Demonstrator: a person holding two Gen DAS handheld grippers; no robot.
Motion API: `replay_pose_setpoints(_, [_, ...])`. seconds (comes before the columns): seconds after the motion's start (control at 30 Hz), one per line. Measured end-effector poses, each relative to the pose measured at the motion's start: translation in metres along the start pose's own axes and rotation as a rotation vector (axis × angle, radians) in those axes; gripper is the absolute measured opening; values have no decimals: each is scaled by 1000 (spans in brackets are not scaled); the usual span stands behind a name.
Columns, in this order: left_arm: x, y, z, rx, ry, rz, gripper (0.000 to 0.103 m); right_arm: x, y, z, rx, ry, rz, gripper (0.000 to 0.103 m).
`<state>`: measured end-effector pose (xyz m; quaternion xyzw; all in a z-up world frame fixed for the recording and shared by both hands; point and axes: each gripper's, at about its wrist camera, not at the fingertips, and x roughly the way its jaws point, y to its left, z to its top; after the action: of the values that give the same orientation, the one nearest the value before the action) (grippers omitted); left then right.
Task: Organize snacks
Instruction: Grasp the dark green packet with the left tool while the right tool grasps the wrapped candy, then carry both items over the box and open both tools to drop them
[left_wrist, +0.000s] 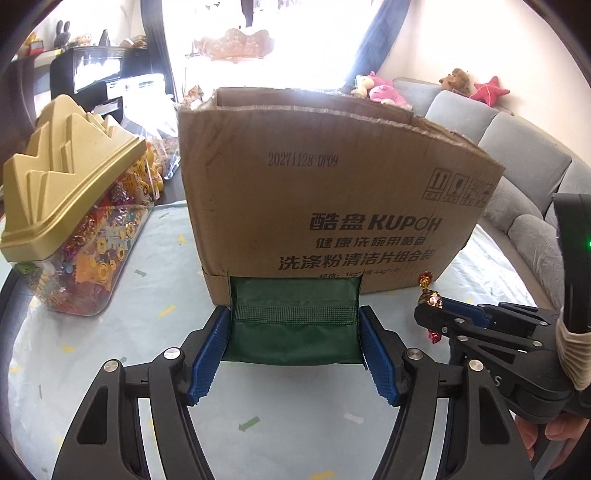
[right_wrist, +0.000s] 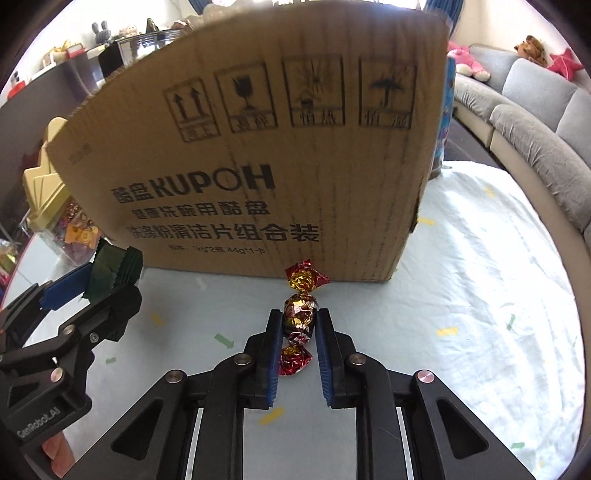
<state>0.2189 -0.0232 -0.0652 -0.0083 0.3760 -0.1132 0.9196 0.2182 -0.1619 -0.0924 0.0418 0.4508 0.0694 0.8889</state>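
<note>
In the lower centre of the left wrist view, our left gripper (left_wrist: 294, 332) has its jaws spread wide around a green snack packet (left_wrist: 293, 321), the blue pads pressing its two sides. Just behind it stands the cardboard box (left_wrist: 332, 177), filling the middle of the frame. In the right wrist view, lower centre, our right gripper (right_wrist: 298, 328) pinches a red and gold foil candy (right_wrist: 300, 314) just before the box, over the pale tablecloth (right_wrist: 480, 295). At the left edge of the left wrist view sits a gold-lidded candy jar (left_wrist: 74, 206)
</note>
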Motion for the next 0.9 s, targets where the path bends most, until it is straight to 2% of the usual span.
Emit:
replay_pose_setpoints(0.57, [-75,-9,12,-15,-125,-8,68,-111,-3,-19,-43,-180,28,19])
replay_pose_setpoints(0.9, [-115,-16,36,21,-223,8,69,-158,1,-2,-59,-298,49,19])
